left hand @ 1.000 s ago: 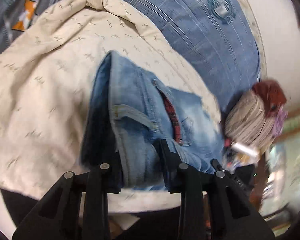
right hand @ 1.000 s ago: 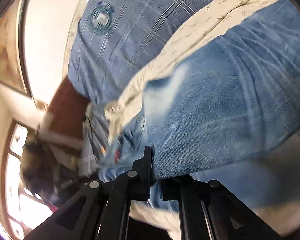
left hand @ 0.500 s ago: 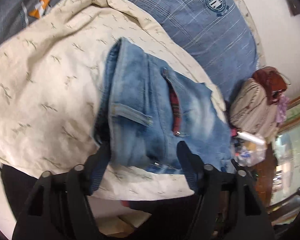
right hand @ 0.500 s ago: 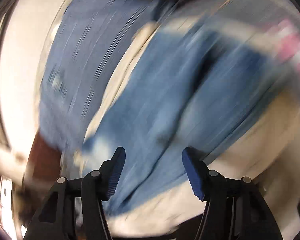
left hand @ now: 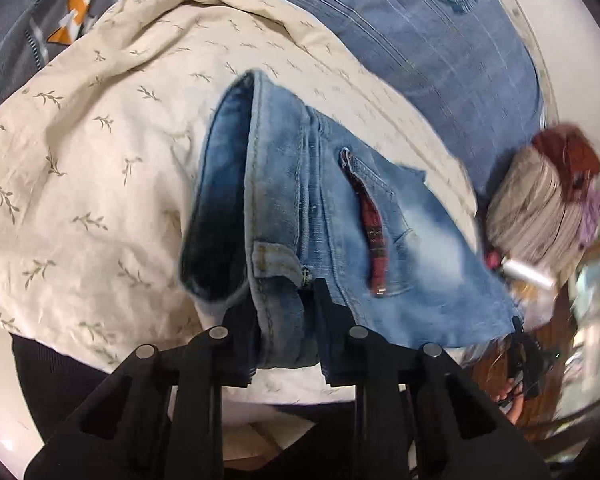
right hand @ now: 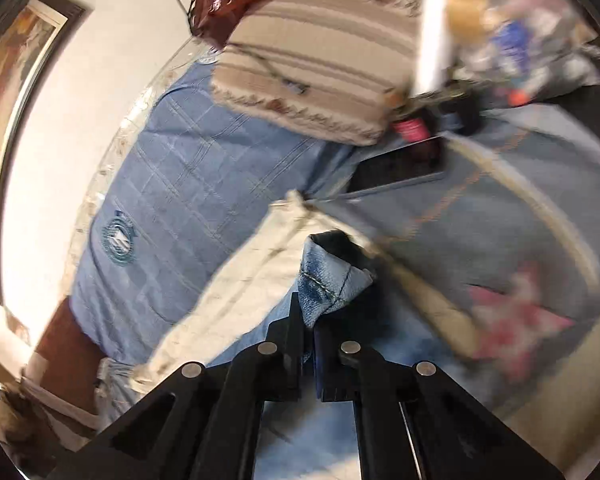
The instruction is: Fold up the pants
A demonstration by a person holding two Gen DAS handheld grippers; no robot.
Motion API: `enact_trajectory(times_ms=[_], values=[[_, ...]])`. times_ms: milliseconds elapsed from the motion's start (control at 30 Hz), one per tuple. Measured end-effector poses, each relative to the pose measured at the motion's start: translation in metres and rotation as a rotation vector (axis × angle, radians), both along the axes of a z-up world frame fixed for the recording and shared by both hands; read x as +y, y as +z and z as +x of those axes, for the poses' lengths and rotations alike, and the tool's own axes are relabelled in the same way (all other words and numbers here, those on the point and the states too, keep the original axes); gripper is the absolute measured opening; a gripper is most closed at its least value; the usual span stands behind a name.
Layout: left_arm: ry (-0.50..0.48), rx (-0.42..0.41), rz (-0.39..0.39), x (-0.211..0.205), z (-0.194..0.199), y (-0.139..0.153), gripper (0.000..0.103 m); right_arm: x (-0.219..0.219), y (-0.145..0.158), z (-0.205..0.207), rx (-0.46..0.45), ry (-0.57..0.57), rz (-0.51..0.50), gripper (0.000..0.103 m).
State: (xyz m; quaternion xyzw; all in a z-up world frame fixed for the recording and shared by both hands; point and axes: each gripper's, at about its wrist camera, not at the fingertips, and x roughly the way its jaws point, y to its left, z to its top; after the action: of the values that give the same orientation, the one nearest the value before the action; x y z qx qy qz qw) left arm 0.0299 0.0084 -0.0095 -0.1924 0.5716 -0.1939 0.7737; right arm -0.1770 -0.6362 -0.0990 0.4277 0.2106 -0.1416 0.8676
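On the left, the cream leaf-print sheet (left hand: 92,168) spreads over the bed with the blue jeans (left hand: 284,208) lying folded on it, and the left gripper (left hand: 286,320) has just closed its jaws on the thick waistband edge beside a belt loop. Behind them lies a blue checked cushion (left hand: 440,60), with a striped bundle (left hand: 540,204) beyond. To the right, the right gripper (right hand: 308,320) has just closed too, pinching a hemmed denim corner between nearly touching jaws.
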Motion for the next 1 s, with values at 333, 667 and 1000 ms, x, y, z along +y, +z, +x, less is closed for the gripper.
enact_trajectory(times_ms=[333, 667, 1000], values=[[-0.148, -0.03, 0.072, 0.008, -0.019, -0.006, 0.033, -0.008, -0.042, -0.046, 0.113, -0.199, 0.069, 0.038], [-0.048, -0.125, 0.09, 0.036, 0.039, 0.023, 0.072, 0.132, 0.05, 0.153, 0.077, 0.499, -0.18, 0.056], [0.006, 0.067, -0.05, 0.013, 0.087, -0.015, 0.049, 0.291, 0.004, 0.319, 0.365, 0.901, -0.504, 0.016]])
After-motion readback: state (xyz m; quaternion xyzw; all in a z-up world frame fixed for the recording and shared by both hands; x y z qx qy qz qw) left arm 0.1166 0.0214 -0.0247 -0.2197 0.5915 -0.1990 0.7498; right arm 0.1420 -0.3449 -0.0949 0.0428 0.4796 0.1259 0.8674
